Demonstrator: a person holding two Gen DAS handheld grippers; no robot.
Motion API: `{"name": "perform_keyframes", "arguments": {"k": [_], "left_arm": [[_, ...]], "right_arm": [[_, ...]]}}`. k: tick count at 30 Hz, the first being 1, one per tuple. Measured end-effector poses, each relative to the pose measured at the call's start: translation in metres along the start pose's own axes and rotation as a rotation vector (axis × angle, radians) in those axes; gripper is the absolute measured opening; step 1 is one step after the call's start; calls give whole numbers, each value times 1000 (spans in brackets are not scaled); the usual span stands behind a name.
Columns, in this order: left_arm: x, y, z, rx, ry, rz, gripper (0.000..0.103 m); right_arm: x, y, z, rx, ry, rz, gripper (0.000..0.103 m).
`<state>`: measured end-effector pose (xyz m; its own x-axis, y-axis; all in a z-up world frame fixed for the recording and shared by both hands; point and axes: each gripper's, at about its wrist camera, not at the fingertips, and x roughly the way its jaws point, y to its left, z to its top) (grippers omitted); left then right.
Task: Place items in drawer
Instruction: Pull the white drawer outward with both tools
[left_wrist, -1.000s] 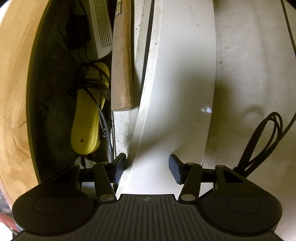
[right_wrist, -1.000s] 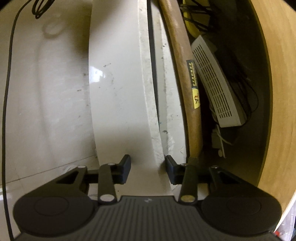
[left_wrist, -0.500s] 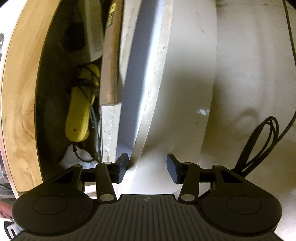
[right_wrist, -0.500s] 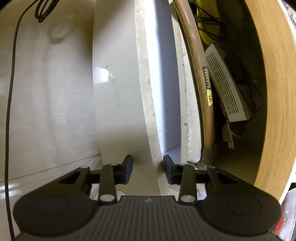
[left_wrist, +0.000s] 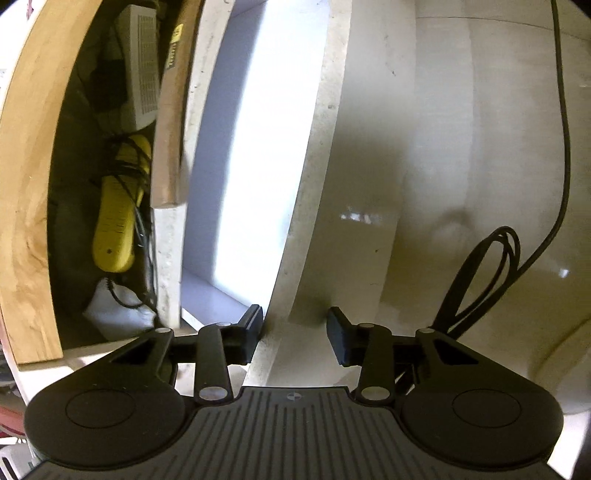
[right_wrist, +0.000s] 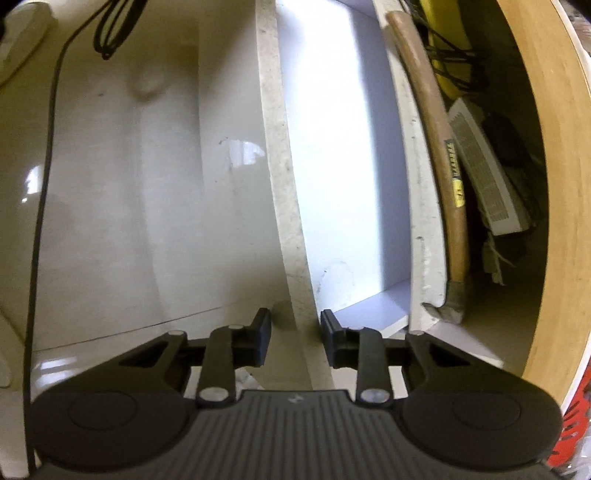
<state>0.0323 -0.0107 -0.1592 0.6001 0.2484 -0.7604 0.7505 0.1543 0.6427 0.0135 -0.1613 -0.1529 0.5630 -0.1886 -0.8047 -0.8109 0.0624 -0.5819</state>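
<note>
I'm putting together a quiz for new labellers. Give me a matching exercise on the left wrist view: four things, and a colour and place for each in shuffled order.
Things:
1. hammer handle
2. vented box
3. slotted device
4. coiled cable

Descriptions:
A. black, on the pale surface right of the drawer
B. yellow, wrapped in black cord, in the dark space
C. brown wood, lying along the drawer's left wall
D. white, at the top of the dark space

Pairs: 1-C; 2-D; 3-B; 4-A
</note>
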Motion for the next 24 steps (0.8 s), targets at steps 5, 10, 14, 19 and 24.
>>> {"name": "perform_keyframes", "arguments": {"k": [5, 10, 14, 19, 24], "left_arm": [[-7, 2, -2, -49, 0, -82, 35], [-17, -8, -7, -62, -4, -175, 33], [-17, -13, -8, -47, 2, -157, 33], [-14, -11, -8, -53, -1, -161, 33], [-18, -9, -10, -88, 3, -174, 36]], "right_arm": [[-11, 9, -3, -4, -2, 51, 29], [-20, 19, -4, -14, -3, 127, 28], [-22, 25, -3, -31, 3, 120, 28], [-22, 21, -3, -10, 1, 131, 28], [-26, 21, -5, 20, -4, 139, 28]]}}
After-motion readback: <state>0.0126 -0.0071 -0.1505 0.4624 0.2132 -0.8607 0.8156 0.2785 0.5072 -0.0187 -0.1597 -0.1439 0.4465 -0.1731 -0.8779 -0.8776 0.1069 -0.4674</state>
